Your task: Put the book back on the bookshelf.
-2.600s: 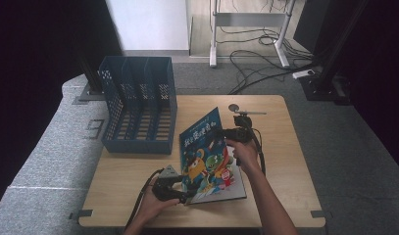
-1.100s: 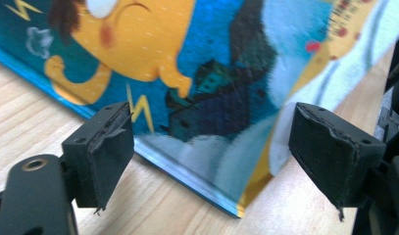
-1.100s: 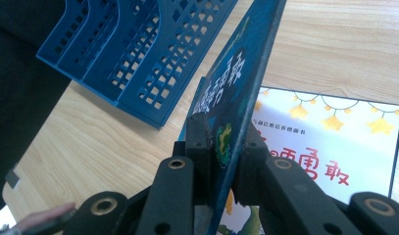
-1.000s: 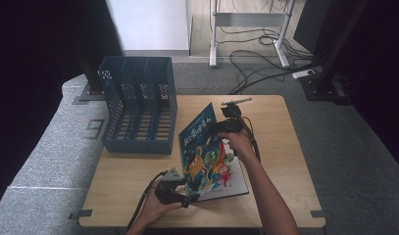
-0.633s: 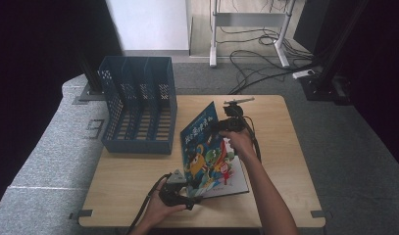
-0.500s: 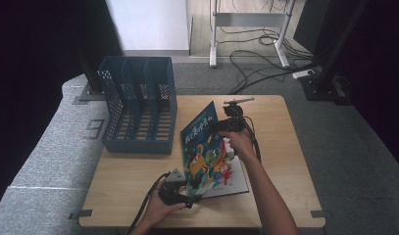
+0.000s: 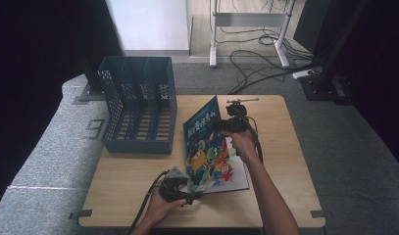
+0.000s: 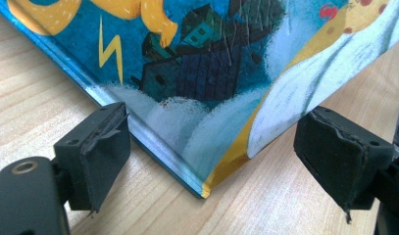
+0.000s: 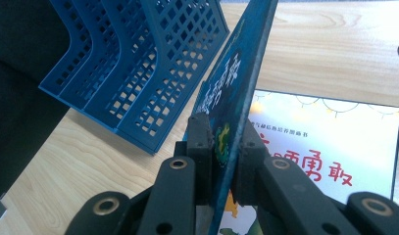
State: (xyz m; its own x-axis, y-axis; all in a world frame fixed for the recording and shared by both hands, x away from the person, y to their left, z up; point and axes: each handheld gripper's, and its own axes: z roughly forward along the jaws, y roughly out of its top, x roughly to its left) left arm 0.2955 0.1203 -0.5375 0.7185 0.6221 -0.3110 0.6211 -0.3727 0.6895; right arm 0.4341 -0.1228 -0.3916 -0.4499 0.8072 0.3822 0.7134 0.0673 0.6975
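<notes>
Book point(image 7: 207, 147) on surface point(image 7: 138, 181) beside blue file rack point(image 7: 138, 112), cover raised. Right gripper point(image 9: 221, 147) fingers clamped on cover edge; left gripper point(image 8: 207, 156) fingers apart, straddling near corner. Advised: maintain firm pinch, steady corner, lift without bending cover.

Lab: black curtains point(image 7: 35, 58), floor cables point(image 7: 256, 54)

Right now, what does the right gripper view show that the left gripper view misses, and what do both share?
Right gripper view: the right hand-held gripper clamped on the raised cover, the blue file rack, and a white page with red characters. Left gripper view: the left hand-held gripper, jaws open around the book's lower corner. Both show the picture book and the wooden table.
</notes>
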